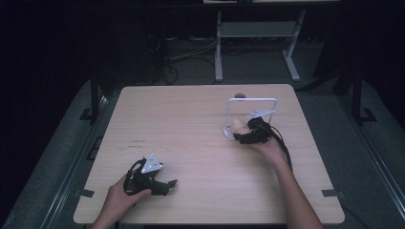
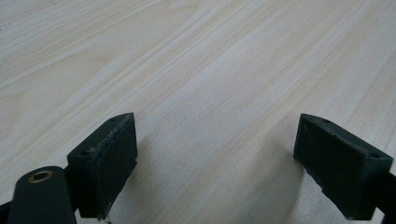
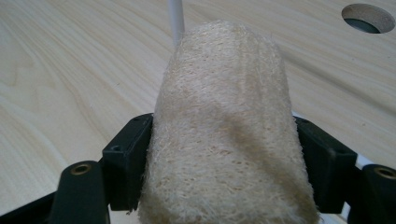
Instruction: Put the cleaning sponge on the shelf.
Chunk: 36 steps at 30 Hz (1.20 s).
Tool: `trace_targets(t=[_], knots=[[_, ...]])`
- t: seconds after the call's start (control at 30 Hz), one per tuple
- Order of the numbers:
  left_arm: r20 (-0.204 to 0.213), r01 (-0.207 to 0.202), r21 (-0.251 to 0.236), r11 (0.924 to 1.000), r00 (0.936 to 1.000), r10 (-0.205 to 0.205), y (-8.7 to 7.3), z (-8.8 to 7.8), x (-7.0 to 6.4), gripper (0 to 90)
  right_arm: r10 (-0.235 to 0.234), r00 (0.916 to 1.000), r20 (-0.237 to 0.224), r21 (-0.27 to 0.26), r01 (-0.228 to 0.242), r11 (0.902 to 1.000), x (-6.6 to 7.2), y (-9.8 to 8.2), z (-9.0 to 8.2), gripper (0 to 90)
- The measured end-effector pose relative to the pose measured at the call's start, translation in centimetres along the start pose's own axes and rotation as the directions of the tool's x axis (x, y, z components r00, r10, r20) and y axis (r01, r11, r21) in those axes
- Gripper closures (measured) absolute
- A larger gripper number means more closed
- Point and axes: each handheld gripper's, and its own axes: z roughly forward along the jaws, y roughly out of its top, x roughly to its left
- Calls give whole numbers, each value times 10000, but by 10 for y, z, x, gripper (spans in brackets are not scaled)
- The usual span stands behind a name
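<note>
A pale wood tabletop (image 1: 200, 143) carries everything, with a round cable hole (image 3: 367, 17) near its far edge. Toward the far right stands a white wire frame (image 1: 251, 112), upright, its thin white rod (image 3: 176, 21) rising just behind the loofah in the right gripper view. The right gripper (image 1: 241, 132) sits at the foot of that frame, its jaws closed against both sides of a tan, fibrous loofah sponge (image 3: 224, 135) that bulges up between them. The right hand (image 1: 270, 149) holds it from behind, forearm reaching in from the lower right. Near the front left, well apart from the frame, the left gripper (image 1: 165, 185) is low over bare wood, jaws spread wide with nothing between them. The left hand (image 1: 122, 195) grips its body, wrist low.
</note>
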Motion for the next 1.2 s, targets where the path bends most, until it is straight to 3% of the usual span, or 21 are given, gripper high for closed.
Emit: trace_targets(t=[0.5,1.2], knots=[[-4,-2,9,10000,10000,2,0,0,0,129,-34,9999,114,349,30,9994,-5,0,15,277],[-4,0,7,10000,10000,0,0,0,0,129,-123,9999,85,428,119,9990,-4,-1,16,243]])
